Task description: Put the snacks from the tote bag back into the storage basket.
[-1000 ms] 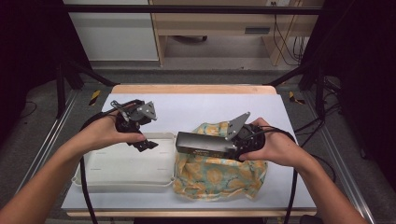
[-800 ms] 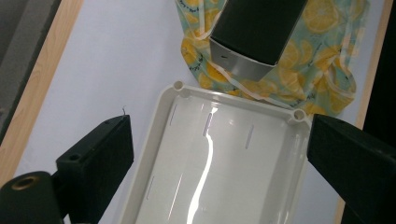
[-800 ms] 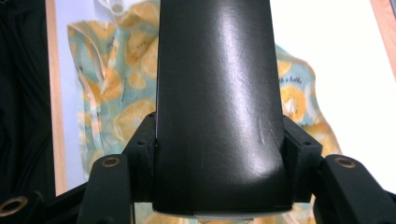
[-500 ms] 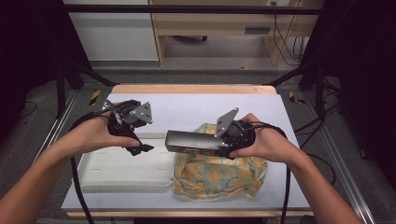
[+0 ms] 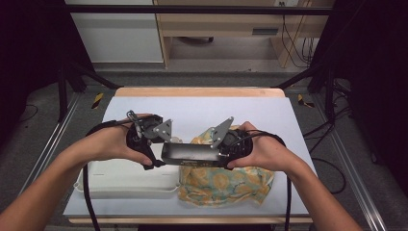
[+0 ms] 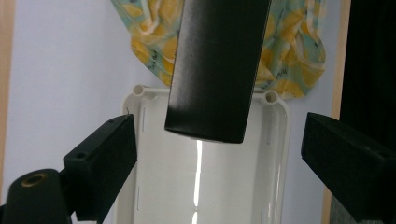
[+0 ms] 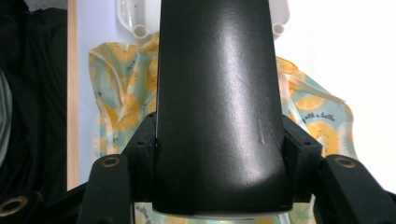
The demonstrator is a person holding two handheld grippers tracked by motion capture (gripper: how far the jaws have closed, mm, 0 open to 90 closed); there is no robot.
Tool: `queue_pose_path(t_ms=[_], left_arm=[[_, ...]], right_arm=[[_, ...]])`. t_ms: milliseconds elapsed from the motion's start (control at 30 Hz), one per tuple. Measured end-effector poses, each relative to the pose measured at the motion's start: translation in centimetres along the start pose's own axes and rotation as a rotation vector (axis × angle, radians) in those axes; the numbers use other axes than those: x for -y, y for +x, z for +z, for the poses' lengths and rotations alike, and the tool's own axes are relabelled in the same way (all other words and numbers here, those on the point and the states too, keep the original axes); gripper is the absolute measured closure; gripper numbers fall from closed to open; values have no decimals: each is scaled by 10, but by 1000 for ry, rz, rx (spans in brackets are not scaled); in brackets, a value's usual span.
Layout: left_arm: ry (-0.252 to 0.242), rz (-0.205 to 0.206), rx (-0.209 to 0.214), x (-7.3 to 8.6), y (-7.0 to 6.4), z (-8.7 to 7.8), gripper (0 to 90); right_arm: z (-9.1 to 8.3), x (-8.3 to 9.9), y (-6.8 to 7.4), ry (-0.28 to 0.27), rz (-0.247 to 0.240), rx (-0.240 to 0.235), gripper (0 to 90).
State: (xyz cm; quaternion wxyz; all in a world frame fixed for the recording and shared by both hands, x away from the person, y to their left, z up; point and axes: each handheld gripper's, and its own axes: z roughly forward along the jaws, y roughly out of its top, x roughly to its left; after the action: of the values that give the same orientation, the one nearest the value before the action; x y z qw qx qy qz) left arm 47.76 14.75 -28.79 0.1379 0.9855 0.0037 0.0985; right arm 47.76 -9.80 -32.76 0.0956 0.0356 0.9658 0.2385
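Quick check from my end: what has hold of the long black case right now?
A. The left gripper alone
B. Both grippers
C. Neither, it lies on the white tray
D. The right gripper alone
D: in the right gripper view the right gripper has its jaws clamped on both sides of the black case, while the left gripper stands open, its jaws apart from the case's free end above the white tray.
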Motion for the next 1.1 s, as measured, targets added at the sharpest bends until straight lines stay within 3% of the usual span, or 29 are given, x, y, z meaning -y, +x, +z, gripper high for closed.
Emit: queue_pose_path(t_ms=[167, 500, 900, 1100], left_arm=[[53, 35, 13, -7, -2, 13, 108], [100, 61, 52, -14, -1, 29, 141], [135, 76, 84, -17, 0, 38, 256], [129, 77, 88, -17, 0, 42, 303]], right_arm=[[1, -3, 1, -10, -6, -11, 435], [2, -8, 4, -15, -22, -21, 434], [4, -12, 7, -13, -36, -30, 434], [4, -13, 8, -20, -33, -31, 435]])
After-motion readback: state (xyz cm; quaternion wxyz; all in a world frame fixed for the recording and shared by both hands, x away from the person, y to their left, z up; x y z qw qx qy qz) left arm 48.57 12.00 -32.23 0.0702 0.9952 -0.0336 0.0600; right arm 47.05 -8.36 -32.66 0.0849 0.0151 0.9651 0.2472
